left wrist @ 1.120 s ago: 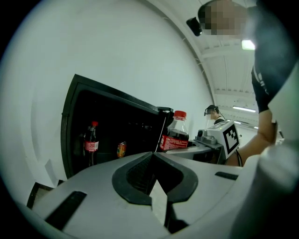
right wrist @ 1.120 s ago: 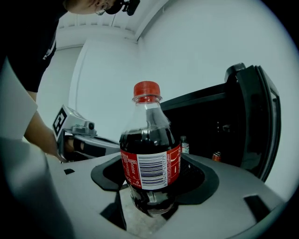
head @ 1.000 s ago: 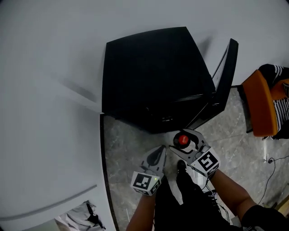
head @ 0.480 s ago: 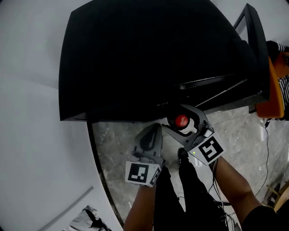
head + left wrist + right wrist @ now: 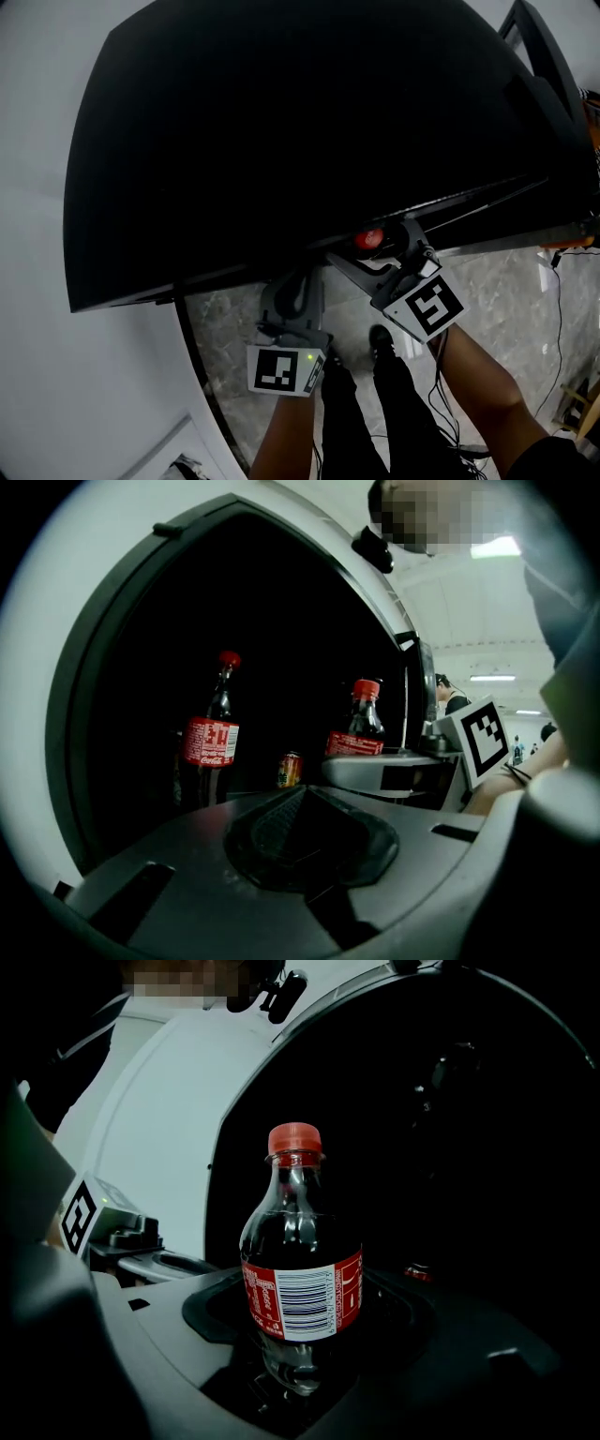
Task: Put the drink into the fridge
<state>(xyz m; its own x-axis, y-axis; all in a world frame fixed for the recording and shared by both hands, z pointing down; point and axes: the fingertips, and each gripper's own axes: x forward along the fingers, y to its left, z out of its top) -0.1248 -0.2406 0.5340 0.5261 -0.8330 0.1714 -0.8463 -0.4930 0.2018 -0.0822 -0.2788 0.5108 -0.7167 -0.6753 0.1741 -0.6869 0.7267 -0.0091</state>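
Scene: seen from the head view, a black fridge (image 5: pixel 281 141) fills most of the frame, and its fridge door (image 5: pixel 542 52) stands open at the upper right.
Floor: grey marbled floor (image 5: pixel 225 314) shows below the fridge's front edge.
Right gripper: the right gripper (image 5: pixel 375 251) reaches forward and up towards the fridge's open front. Its marker cube (image 5: pixel 427 307) faces the camera, and the person's bare right forearm (image 5: pixel 478 384) stretches out behind it.
Right gripper's fingers: closed on a cola bottle (image 5: pixel 300 1251), one jaw at each side of the lower body, below the red label.
Drink: the cola bottle stands upright in that grip. Its red cap (image 5: pixel 368 239) is just under the fridge's front edge, at the mouth of the dark interior; whether it has crossed inside cannot be told.
Left gripper: the left gripper (image 5: pixel 298 281) is held level just beside the right one, on the person's left and a little further back, pointing at the same opening. The left forearm (image 5: pixel 281 441) is behind it.
Left gripper's fingers: pressed together, tip to tip, with nothing between them (image 5: pixel 302 791).
Inside the fridge: the left gripper view shows a second cola bottle (image 5: pixel 211 733) standing upright at the left, and a small can (image 5: pixel 289 769) standing deeper in.
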